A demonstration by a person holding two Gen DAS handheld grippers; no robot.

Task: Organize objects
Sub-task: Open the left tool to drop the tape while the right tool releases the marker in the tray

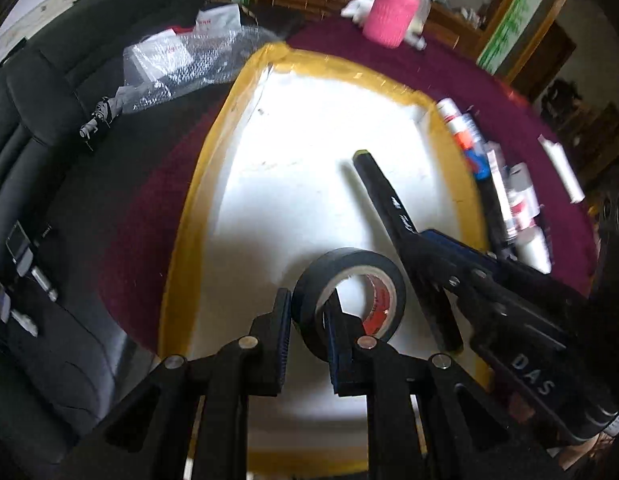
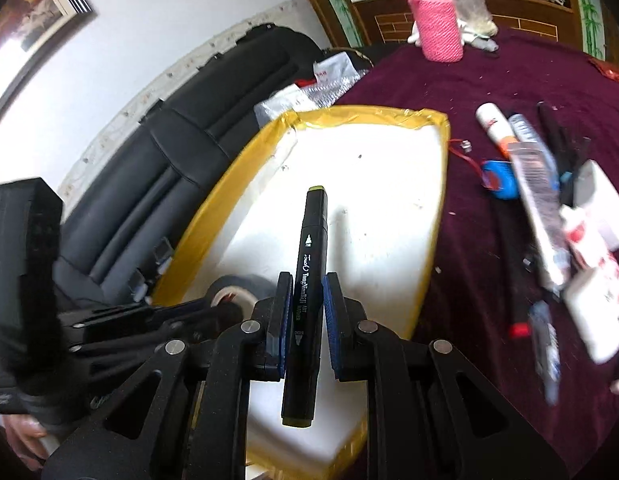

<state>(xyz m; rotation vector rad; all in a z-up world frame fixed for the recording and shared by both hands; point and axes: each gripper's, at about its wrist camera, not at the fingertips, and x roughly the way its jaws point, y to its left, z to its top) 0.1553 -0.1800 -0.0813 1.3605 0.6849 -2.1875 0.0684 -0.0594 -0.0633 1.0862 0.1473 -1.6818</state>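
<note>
Holding a roll of black electrical tape (image 1: 349,300) in my left gripper (image 1: 307,332): one finger sits outside the roll's wall, the other inside the core, jaws clenched on the wall. The roll hangs over the white tray (image 1: 309,168), a shallow box edged in yellow tape, near its 6 o'clock end in the left wrist view.

My right gripper (image 2: 303,320) is clamped on a black art marker (image 2: 307,280), blue pads pressing its barrel about midway. The marker points toward 12 o'clock in the right wrist view, its olive cap end forward, also over the white tray (image 2: 389,200). In the left wrist view the same marker (image 1: 385,200) and the right gripper enter from 4 o'clock, just beside the tape roll; I cannot tell whether they touch.

On the maroon tablecloth (image 2: 529,80), at 3 o'clock of the tray, lies a blurred heap of pens, tubes and white bottles (image 2: 549,208). A pink knitted holder (image 2: 439,28) stands at 12 o'clock, well apart from the tray. A black leather sofa (image 2: 181,152) runs along 9 to 10 o'clock, with bubble wrap (image 1: 189,64) on it near the tray's far corner.
</note>
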